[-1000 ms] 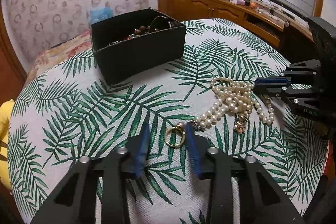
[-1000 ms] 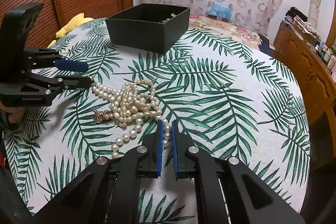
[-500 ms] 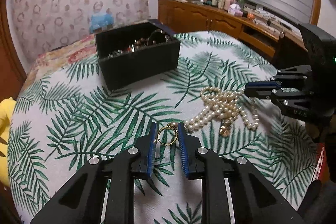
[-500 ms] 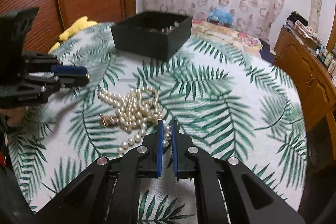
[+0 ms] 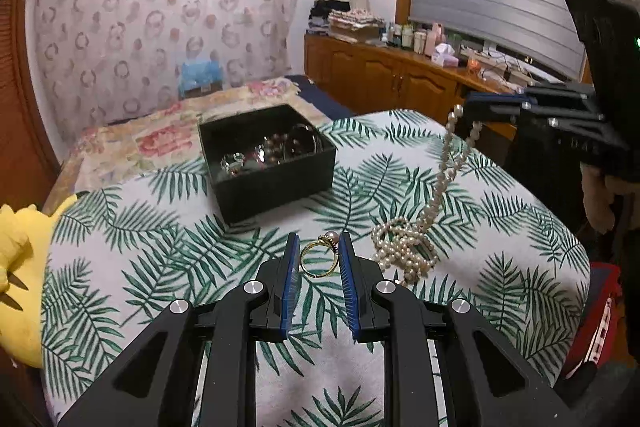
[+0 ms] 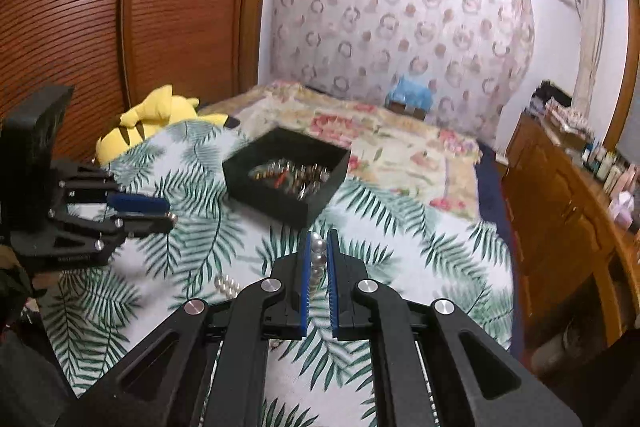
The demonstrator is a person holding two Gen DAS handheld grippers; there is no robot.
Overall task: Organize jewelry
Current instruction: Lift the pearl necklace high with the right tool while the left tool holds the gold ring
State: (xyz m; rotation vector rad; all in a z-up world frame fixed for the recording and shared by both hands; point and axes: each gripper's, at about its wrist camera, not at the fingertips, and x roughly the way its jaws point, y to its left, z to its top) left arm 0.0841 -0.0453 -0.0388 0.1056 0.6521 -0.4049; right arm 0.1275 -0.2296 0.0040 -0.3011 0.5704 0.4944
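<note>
- Left gripper (image 5: 319,253) holds a gold ring (image 5: 319,259) between its two blue pads; the pads press on both sides of the band, and the ring is above the table.
- Ring carries a small pink pearl on top, close to the right pad.
- Right gripper (image 6: 319,251) is clamped on a pearl necklace (image 5: 416,235); its pads are almost together, with some pearls between them.
- Necklace hangs from this gripper in a long strand, and its lower part lies in a heap on the tablecloth (image 5: 140,267), which has a print of green leaves.
- Black jewelry box (image 5: 276,183) stands open on the cloth, further back, well apart from both grippers. Beads and shiny pieces lie inside.
- Yellow plush toy (image 6: 148,123) rests at the table edge, beside the wooden shutter door.
</note>
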